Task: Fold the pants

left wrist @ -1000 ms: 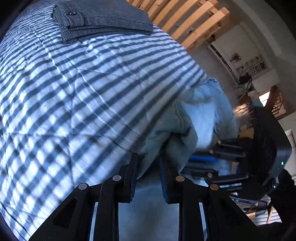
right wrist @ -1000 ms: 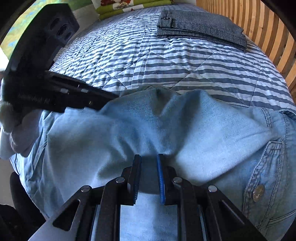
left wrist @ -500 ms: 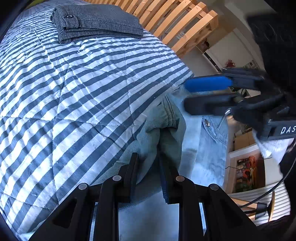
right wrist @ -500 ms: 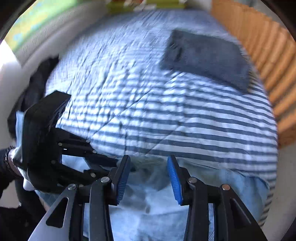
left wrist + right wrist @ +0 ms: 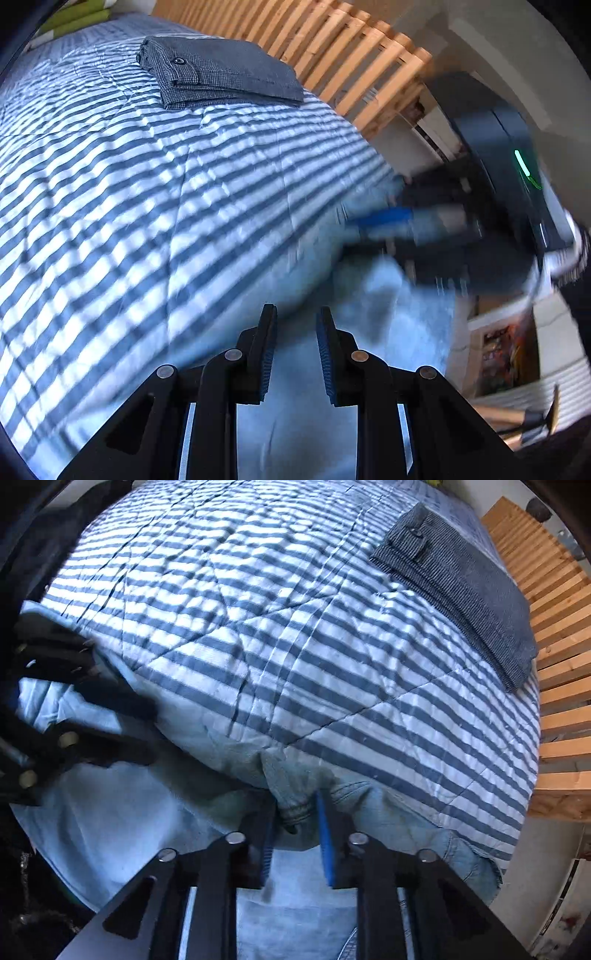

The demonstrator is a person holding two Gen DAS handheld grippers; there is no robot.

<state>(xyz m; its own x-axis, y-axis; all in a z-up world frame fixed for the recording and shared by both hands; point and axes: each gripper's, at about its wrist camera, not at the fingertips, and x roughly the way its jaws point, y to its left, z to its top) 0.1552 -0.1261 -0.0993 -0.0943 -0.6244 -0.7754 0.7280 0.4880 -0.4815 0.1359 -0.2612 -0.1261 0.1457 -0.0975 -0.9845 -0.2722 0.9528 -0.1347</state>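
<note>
Jeans [image 5: 122, 812] bunched at lower frame, fold just starting. My right gripper [image 5: 295, 834] is closing on a hem; my left gripper [image 5: 295, 350] clamps denim. Next: spread them flat on the quilt [image 5: 295, 627].

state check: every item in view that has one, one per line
light blue jeans: unfolded, bunched at the bed's near edge, held by both grippers
grey pants: folded, flat on the striped quilt
left gripper: shut on the denim
right gripper: jaws closing on a bunched seam
</note>
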